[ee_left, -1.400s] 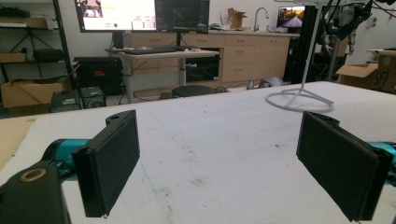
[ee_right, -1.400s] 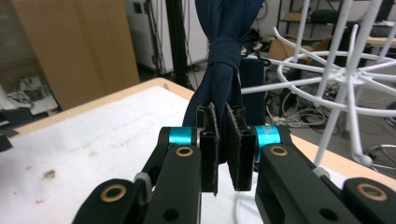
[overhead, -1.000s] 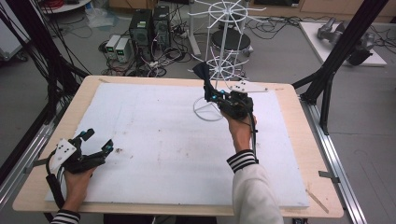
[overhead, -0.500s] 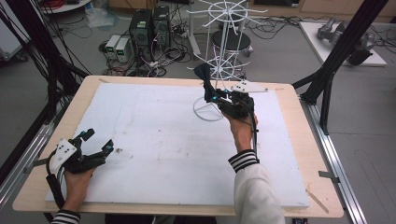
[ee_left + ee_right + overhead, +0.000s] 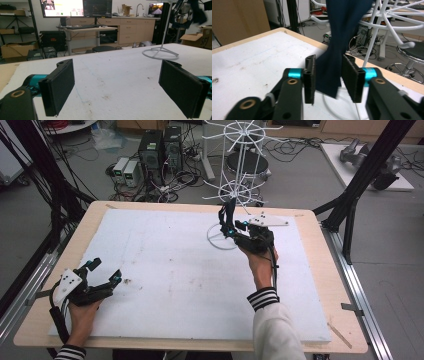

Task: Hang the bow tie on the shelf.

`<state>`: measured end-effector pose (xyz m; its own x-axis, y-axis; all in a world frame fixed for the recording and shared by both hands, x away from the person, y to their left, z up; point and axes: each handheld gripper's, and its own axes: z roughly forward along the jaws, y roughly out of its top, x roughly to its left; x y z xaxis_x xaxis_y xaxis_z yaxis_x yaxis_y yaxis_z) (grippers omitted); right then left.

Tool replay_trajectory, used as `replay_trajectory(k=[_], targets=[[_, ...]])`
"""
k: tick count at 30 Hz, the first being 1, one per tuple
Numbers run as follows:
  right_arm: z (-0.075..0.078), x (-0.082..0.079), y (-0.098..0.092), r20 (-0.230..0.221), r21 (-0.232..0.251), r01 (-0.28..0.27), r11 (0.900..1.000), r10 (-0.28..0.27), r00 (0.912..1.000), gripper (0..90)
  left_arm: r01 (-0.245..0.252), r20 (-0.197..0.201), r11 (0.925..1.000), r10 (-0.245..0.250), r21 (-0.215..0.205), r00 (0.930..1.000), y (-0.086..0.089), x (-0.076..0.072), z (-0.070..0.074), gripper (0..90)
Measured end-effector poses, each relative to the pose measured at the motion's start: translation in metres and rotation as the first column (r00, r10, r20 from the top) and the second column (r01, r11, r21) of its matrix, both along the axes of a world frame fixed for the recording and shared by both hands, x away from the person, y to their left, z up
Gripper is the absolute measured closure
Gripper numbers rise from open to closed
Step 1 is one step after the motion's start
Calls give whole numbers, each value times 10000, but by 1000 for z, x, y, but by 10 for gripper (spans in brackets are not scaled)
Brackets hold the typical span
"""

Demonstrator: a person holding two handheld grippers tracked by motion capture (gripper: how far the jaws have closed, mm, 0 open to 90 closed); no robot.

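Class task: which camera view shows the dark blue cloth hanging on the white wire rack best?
The right gripper view: the dark blue cloth hangs close, between the open right claw. The high view shows it small; the left gripper view only a blurred corner.

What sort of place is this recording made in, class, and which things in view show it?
Most likely a robotics lab or workshop: computer towers amid floor cables, monitors on a desk, and a white foam-topped table framed by black struts.

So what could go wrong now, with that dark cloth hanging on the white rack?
The right tongs have just been opening, and the dark cloth hangs between their pads. If it isn't hooked well on the white wire rack, it may slide off. Pulling back carelessly could also snag the cloth or tip the light rack.
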<state>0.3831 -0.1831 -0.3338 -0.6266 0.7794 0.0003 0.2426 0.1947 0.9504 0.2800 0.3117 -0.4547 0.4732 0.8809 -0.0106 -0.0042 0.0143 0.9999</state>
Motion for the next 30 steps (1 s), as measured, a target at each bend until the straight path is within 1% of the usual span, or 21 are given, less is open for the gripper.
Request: replay_trajectory(k=[2, 4, 6, 8, 9, 11, 13, 17, 19, 20, 22, 24, 25, 27, 28, 29, 30], targets=[[0, -1, -2, 62, -68, 47, 10000, -47, 10000, 584, -5, -9, 10000, 5, 8, 10000, 0, 0, 0, 136], [0, -2, -4, 12, 26, 191, 9998, -191, 9998, 523, -17, 4, 10000, 17, 5, 10000, 0, 0, 0, 137], [0, -3, -6, -4, -62, 274, 9996, -274, 9996, 483, -23, -13, 10000, 23, -15, 10000, 0, 0, 0, 137], [-1, -6, -8, 33, -61, 245, 9997, -245, 9997, 434, -21, -21, 10000, 21, -16, 10000, 0, 0, 0, 136], [-1, -8, -9, 23, -92, 257, 9996, -257, 9997, 394, -16, -17, 10000, 16, -15, 10000, 0, 0, 0, 137], [-3, -13, -12, -5, -162, 345, 9993, -345, 9994, 282, -15, -3, 10000, 15, -10, 10000, 0, 0, 0, 137], [-4, -20, -16, 48, -213, 487, 9986, -487, 9988, 215, -23, 8, 10000, 23, 9, 10000, 0, 0, 0, 137], [-12, -41, -32, 212, -357, 723, 9967, -716, 9972, 134, -25, 20, 10000, 25, -12, 10000, 0, 0, 0, 137], [-19, -55, -45, 347, -368, 922, 9951, -910, 9952, 119, -20, 21, 10000, 20, -8, 10000, 0, 0, 0, 136], [-23, -61, -49, 410, -274, 967, 9949, -956, 9946, 120, -26, 8, 10000, 26, 16, 10000, 0, 0, 0, 136], [-34, -78, -63, 655, 78, 1122, 9937, -1124, 9915, 119, -24, 34, 10000, 24, 19, 10000, 0, 0, 0, 136], [-44, -90, -72, 938, 309, 1290, 9912, -1314, 9869, 119, -29, 52, 10000, 29, 16, 10000, 0, -1, 0, 136], [-52, -99, -78, 1202, 520, 1403, 9887, -1457, 9820, 119, -44, 81, 10000, 44, 6, 10000, -1, -1, 0, 137], [-64, -109, -86, 1463, 847, 1422, 9862, -1535, 9773, 119, -34, 103, 10000, 33, 52, 9999, 0, -1, 0, 136], [-72, -115, -90, 1632, 1072, 1443, 9837, -1606, 9734, 119, -35, 128, 10000, 34, 42, 9999, 0, -1, 0, 136], [-79, -119, -94, 1925, 1222, 1480, 9814, -1698, 9665, 119, -34, 131, 10000, 34, 37, 9999, 0, -1, 0, 136], [-87, -125, -98, 2058, 1536, 1616, 9748, -1915, 9597, 119, -36, 125, 10000, 36, 33, 9999, 0, -1, 0, 136]])
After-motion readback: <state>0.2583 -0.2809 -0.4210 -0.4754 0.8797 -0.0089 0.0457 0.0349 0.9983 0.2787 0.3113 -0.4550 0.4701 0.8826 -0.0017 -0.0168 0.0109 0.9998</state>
